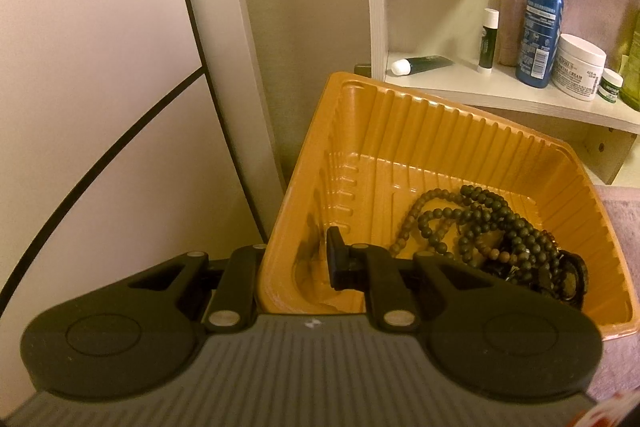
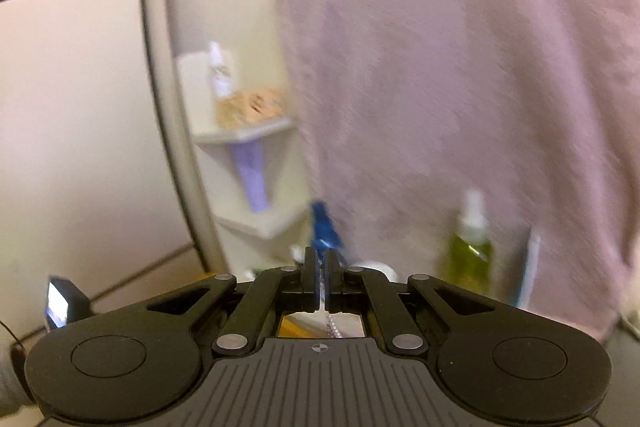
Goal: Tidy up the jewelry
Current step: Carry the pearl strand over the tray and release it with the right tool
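Item: thin silvery sparkling chain, pinched between the fully closed jaws of the right hand-held gripper. A short length shows below the jaws, hanging with its long axis close to vertical in the right wrist view; the rest is hidden and the picture is blurred.

Container: orange ribbed plastic tray, rectangular with a flanged rim, tilted and lifted. The left hand-held gripper is clamped on its near-left wall, one finger inside the tray, the other outside, the jaws nearly closed on the thin plastic.

Contents: a tangled heap of dark green and brown beaded strands gathered in the tray's lower right corner, with a black wristwatch-like piece at the heap's edge. The left half of the floor is bare.

Surroundings: white corner shelf behind the tray, carrying a blue spray bottle, a white cream jar, a small green-labelled jar, an upright lip-balm stick and a green tube lying flat. A pink towel hangs beside the shelf.
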`<state>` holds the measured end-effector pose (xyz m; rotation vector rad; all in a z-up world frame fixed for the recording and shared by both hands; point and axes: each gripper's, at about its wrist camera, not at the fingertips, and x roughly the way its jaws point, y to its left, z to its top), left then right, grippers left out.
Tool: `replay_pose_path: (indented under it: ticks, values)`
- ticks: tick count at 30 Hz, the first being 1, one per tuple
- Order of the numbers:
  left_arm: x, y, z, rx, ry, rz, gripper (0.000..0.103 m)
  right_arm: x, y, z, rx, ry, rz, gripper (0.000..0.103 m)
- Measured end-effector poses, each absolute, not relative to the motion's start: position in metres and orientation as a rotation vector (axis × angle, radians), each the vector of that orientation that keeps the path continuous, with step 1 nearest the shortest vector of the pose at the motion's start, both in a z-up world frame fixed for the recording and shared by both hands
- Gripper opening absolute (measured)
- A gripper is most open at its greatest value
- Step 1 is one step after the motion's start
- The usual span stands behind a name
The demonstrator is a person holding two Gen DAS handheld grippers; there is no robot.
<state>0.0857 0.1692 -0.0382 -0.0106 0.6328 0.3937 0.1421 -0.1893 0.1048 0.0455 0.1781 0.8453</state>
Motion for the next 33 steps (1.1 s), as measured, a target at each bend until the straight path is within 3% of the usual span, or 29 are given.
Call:
replay_pose_path:
  ticks: [15,33]
  values:
    - [0.083,0.171,-0.037,-0.027,0.617,0.379,0.014,0.146,-0.078,0.097,0.075,0.236,1.061,0.002]
    - [0.082,0.172,-0.038,-0.037,0.615,0.378,0.014,0.195,-0.032,0.013,0.053,0.507,0.972,0.003]
